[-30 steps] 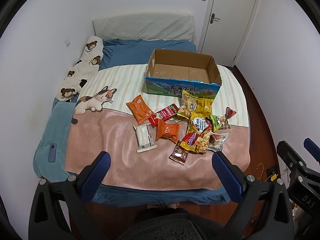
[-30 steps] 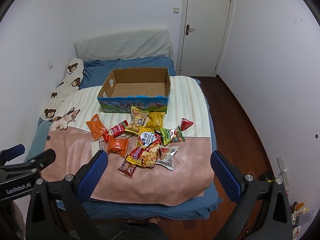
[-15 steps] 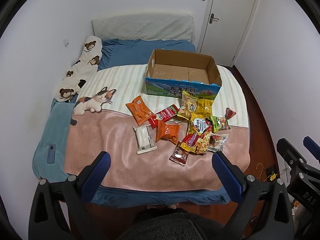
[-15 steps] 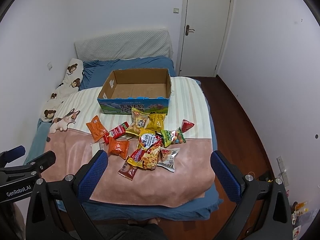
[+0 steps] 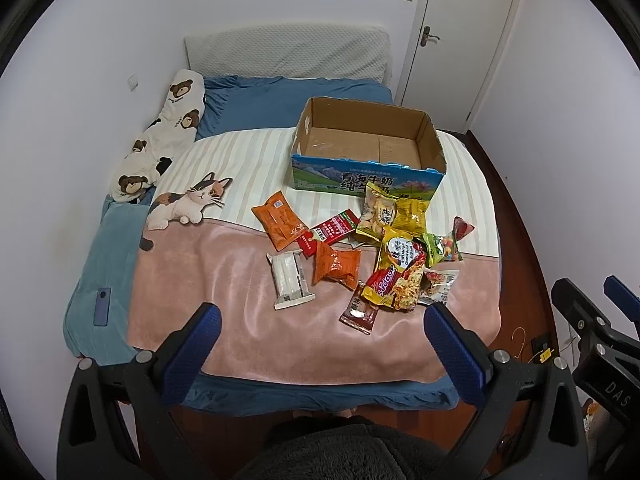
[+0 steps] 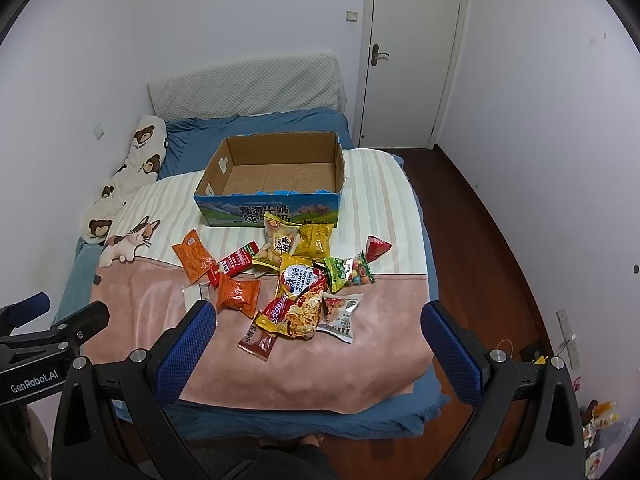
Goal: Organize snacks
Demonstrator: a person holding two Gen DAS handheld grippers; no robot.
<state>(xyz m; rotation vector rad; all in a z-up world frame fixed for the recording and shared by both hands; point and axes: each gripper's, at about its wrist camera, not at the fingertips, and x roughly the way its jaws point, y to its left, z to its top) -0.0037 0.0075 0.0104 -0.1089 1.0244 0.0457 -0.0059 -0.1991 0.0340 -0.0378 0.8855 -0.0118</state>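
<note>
Barely anything's shifting since a second ago, both views just drifting a touch while the snacks stay put. Left wrist view: the left hand-held gripper (image 5: 320,320) is hanging wide open over the bed's (image 5: 248,344) near edge, the snack pile (image 5: 360,256) lying well ahead of its fingertips, in front of the cardboard box (image 5: 366,148). Right wrist view: the right hand-held gripper (image 6: 318,318) is gaping wide too, holding nothing, snack pile (image 6: 292,276) ahead between its fingers, cardboard box (image 6: 276,176) sitting beyond.
</note>
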